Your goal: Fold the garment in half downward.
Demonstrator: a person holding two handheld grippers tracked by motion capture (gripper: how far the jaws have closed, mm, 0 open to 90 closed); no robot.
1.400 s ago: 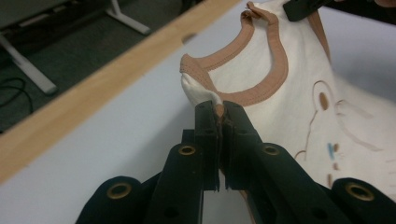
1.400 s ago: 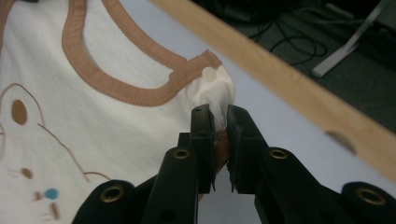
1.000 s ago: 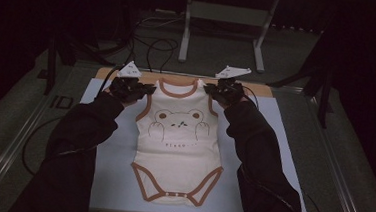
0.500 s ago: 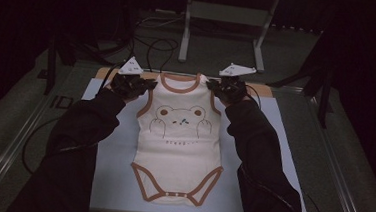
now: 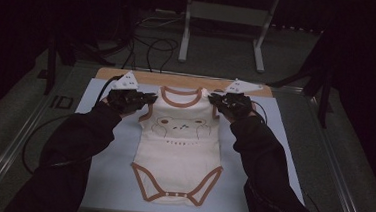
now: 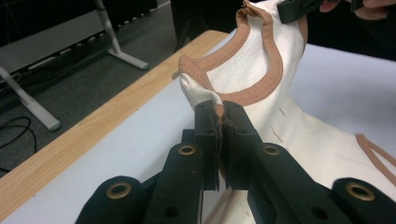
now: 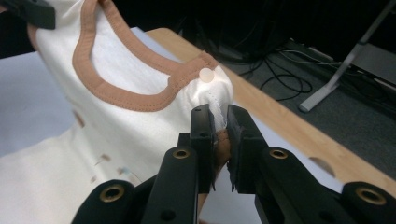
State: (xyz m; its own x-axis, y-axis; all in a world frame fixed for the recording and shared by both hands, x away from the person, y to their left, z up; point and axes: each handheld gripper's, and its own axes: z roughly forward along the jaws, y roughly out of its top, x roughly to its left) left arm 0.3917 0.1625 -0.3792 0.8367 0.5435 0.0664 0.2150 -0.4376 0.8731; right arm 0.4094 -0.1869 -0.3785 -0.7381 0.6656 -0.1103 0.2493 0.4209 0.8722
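Observation:
A cream baby bodysuit (image 5: 180,145) with brown trim and a bear print lies front up on the pale blue mat (image 5: 273,142), neck toward the far edge. My left gripper (image 5: 146,99) is shut on its left shoulder; in the left gripper view the jaws pinch the shoulder cloth (image 6: 201,93) beside the brown neckline. My right gripper (image 5: 215,100) is shut on the right shoulder; in the right gripper view the jaws clamp the cloth (image 7: 217,95) just below a white snap (image 7: 206,74). Both shoulders are lifted slightly off the mat.
A wooden table edge (image 5: 143,76) runs along the far side of the mat. Beyond it stand a metal stand's legs (image 5: 184,40) and cables (image 5: 152,46) on the floor. Metal rails (image 5: 18,144) flank the table.
Both grippers have carried the bodysuit's shoulders a little farther from me, and the garment has slid that way on the mat and stretched flatter.

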